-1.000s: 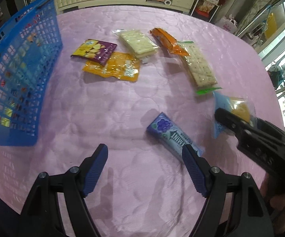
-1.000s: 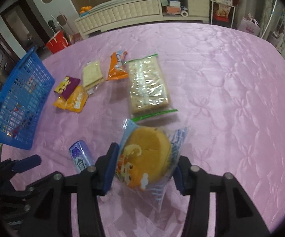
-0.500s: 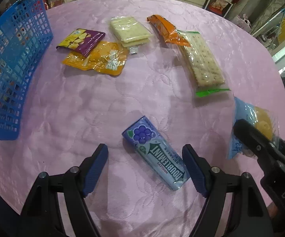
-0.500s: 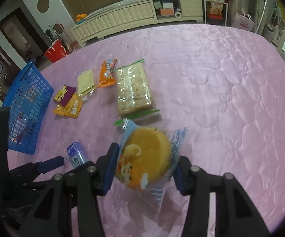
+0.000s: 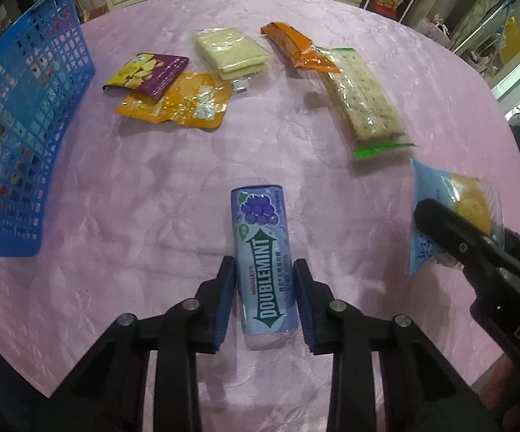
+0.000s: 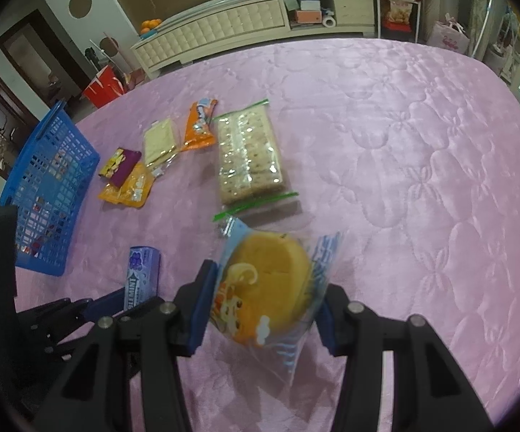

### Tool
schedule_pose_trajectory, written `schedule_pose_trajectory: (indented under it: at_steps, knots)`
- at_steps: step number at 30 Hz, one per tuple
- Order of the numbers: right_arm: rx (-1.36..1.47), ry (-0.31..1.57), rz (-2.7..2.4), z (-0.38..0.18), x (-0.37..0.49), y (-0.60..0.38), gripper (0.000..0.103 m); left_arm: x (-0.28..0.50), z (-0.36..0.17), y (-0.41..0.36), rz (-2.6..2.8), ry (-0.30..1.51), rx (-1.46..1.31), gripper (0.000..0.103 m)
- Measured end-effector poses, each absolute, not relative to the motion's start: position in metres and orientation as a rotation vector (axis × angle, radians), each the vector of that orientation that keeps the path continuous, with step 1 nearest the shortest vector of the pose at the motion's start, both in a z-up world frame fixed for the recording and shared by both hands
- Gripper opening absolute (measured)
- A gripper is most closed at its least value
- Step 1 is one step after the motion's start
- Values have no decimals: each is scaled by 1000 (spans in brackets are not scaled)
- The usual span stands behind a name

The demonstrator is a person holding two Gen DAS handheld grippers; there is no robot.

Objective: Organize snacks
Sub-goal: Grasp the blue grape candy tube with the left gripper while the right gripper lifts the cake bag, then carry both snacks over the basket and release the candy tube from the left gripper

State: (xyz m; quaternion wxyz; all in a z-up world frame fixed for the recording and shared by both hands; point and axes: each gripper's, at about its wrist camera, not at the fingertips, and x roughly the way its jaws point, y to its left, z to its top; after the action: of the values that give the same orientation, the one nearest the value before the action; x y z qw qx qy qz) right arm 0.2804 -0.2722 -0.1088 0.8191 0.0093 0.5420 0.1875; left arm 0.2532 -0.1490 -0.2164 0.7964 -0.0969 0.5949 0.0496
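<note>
cloth (image 5: 144, 187) pink, quilted flowers | basket (image 5: 26, 115) blue lattice | gum pack (image 5: 263, 259) purple, grapes | bun wrapper (image 6: 270, 288) orange-blue

Both grippers (image 5: 263, 300) (image 6: 265, 309) are black with silver screws and blue ribbed jaws.

the blue basket (image 5: 26, 115) runs off the left wrist view's left edge, its contents too small to tell through the mesh (only coloured specks); in the right wrist view the left hand-held gripper (image 6: 116, 302) hides the gum pack's (image 6: 141, 273) lower end
</note>
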Motion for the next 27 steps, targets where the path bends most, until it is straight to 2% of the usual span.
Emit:
schedule_pose_trajectory:
  at_steps: [8, 27]
  knots:
    - [-86, 1160, 433, -104, 260, -249, 55, 232, -177, -127, 37, 1176, -178, 28]
    - [-165, 1008, 520, 6, 213, -171, 55, 180, -47, -41, -104, 930, -168, 28]
